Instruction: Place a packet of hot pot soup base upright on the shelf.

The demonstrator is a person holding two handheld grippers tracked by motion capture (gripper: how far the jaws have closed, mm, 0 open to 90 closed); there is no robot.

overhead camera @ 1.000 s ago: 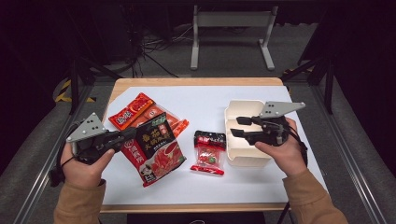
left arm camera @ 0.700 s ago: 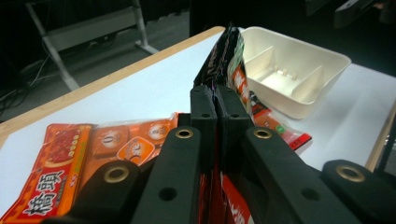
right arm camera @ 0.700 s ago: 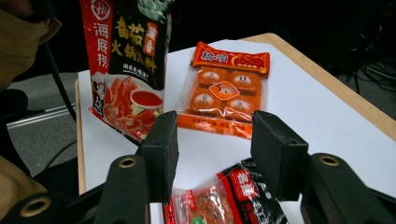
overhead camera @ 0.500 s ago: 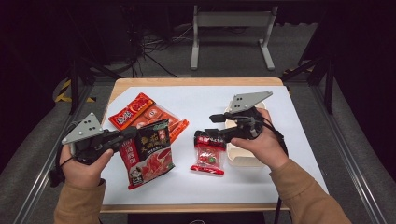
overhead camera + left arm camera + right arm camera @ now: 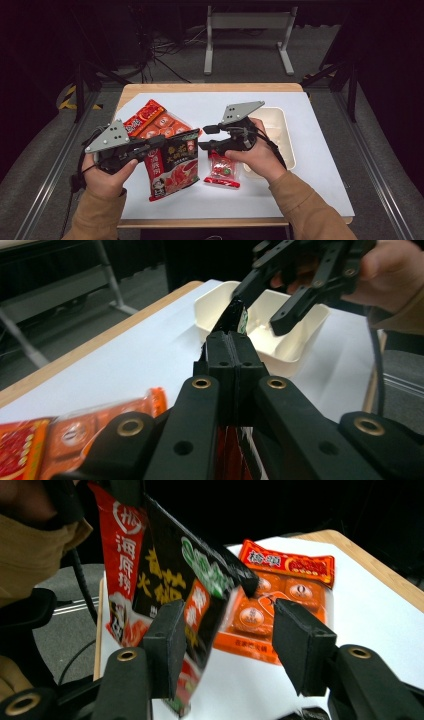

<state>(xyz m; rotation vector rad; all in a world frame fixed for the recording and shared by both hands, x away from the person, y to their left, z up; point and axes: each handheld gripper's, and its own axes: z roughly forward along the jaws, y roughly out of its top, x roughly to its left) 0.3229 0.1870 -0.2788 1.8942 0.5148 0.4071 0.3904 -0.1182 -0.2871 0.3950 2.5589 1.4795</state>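
High view | left gripper [image 5: 159,143] clamped on sauce packet [image 5: 172,162], packet hanging lifted at table centre | right gripper [image 5: 206,137] jaws apart, just widened, packet's free edge at its 9 o'clock, between them, unpinched

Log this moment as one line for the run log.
left gripper: shut on sauce pouch, lifted | right gripper: open, jaws just opening, pouch corner between them, not pressed | bin: behind right hand
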